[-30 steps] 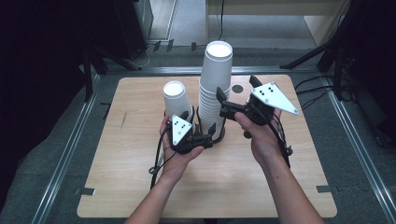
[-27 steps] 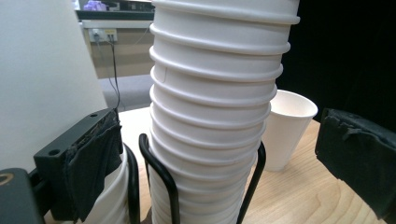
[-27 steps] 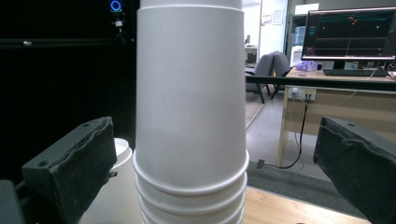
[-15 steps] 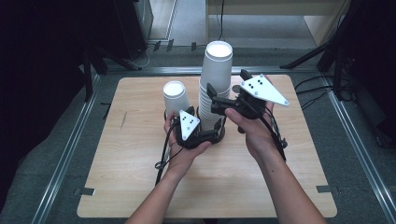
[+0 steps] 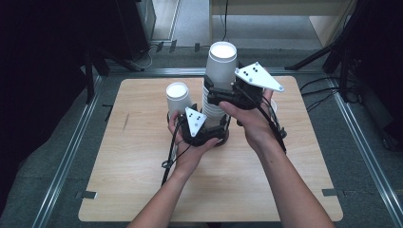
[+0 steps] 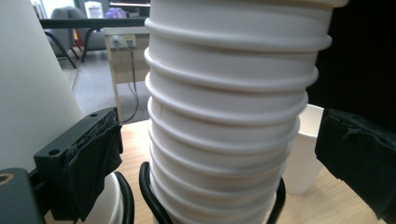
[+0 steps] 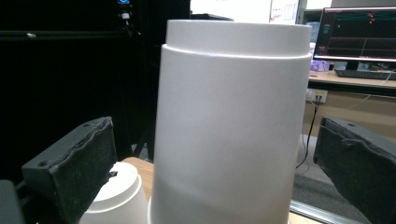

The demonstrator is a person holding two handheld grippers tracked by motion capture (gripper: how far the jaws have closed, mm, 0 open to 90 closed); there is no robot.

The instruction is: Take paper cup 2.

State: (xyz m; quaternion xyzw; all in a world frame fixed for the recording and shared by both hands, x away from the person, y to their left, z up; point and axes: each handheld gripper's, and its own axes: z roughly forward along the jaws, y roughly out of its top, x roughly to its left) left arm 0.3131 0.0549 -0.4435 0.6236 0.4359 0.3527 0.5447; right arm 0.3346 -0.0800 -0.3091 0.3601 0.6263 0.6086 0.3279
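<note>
The left gripper (image 5: 209, 129) stood unclenched around the base of the cup stack (image 5: 216, 90) at mid-table, apparently to steady it. Higher up, the right gripper (image 5: 216, 96) gaped around the top cup (image 7: 231, 121), seemingly poised to lift it off.

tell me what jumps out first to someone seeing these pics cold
The tall stack of white paper cups at the middle back of the wooden table draws the eye first. The left gripper has its open jaws on either side of the stack's ribbed lower rims, and the right gripper brackets the top cup, also open. A single upturned white cup stands just left of the stack.
</note>
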